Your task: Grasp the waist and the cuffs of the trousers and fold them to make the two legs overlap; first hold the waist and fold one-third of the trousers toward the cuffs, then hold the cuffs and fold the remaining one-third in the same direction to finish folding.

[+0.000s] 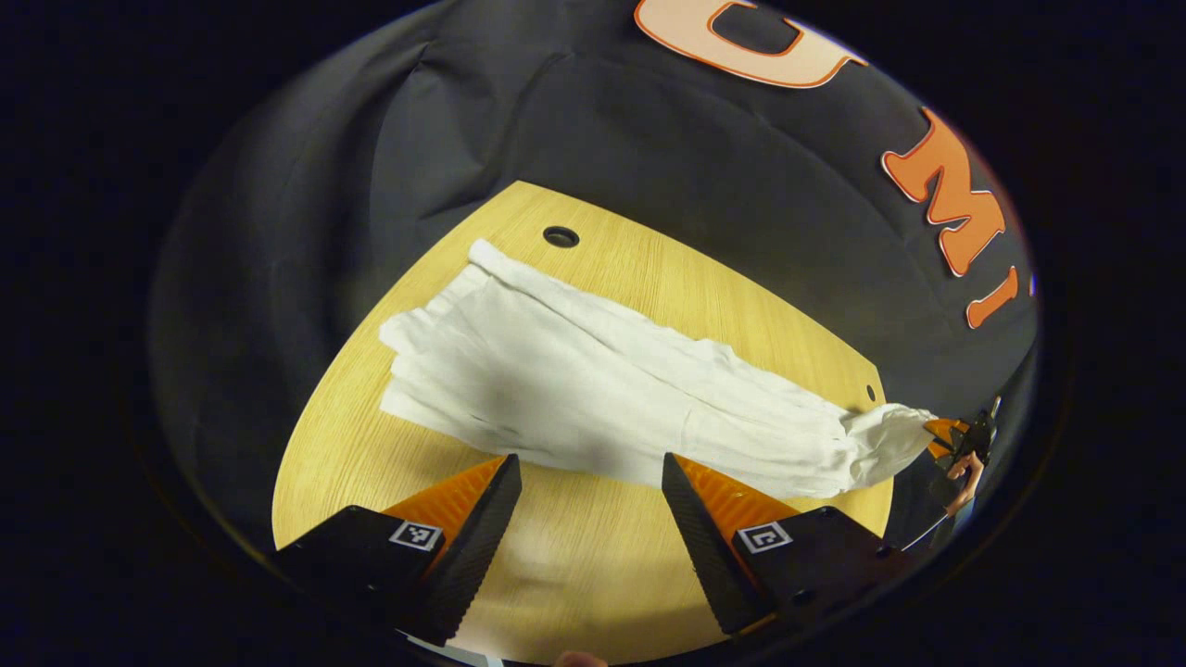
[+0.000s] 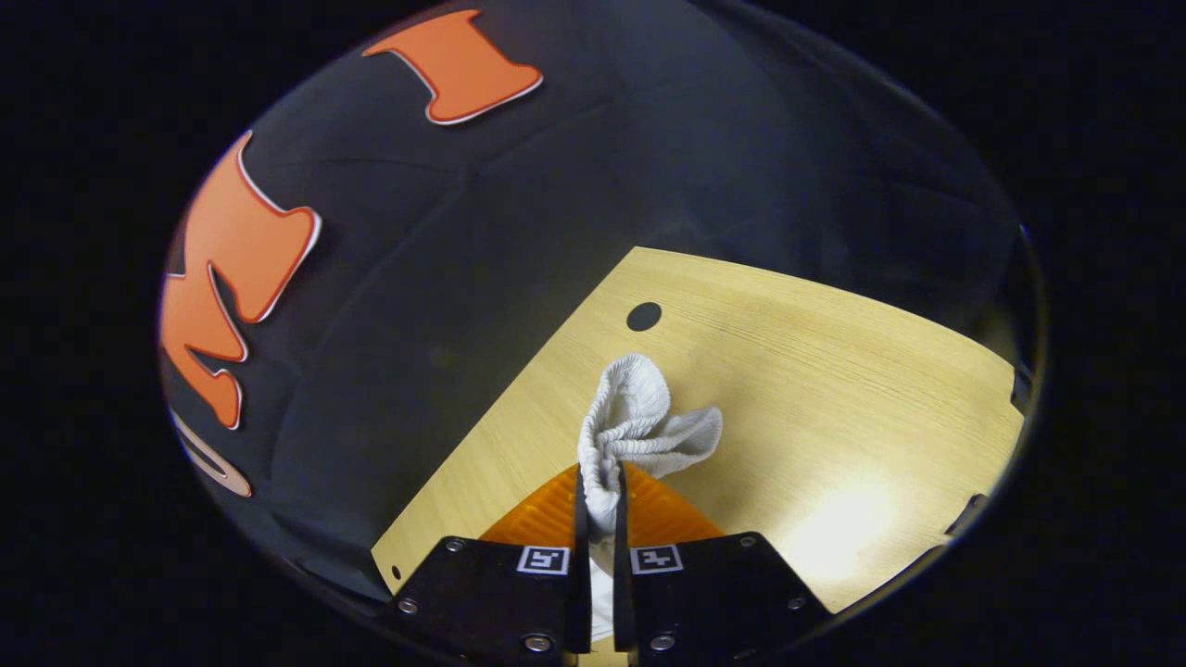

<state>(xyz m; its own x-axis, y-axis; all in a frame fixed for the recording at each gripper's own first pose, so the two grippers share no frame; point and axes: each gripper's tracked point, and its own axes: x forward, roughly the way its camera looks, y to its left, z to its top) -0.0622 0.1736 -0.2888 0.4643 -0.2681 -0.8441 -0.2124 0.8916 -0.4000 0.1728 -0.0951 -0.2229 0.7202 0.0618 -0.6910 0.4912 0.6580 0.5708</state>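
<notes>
A light wooden counter (image 1: pixel 593 565) with a round hole (image 1: pixel 561 237) stands before the black cloth wall. The white cloth trousers (image 1: pixel 593 389) lie flat along the counter. The left gripper (image 1: pixel 591 477) hangs wide apart beside the trousers. The right gripper (image 2: pixel 600 505) pinches their bunched end at the counter's edge.

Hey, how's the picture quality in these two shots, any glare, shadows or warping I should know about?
Left gripper view: fisheye bends the table edges; a soft shadow falls across the trousers near the open left gripper; no harsh glare. Right gripper view: a bright glare patch on the table; the waist, pinched in the right gripper, stays sharp.
</notes>
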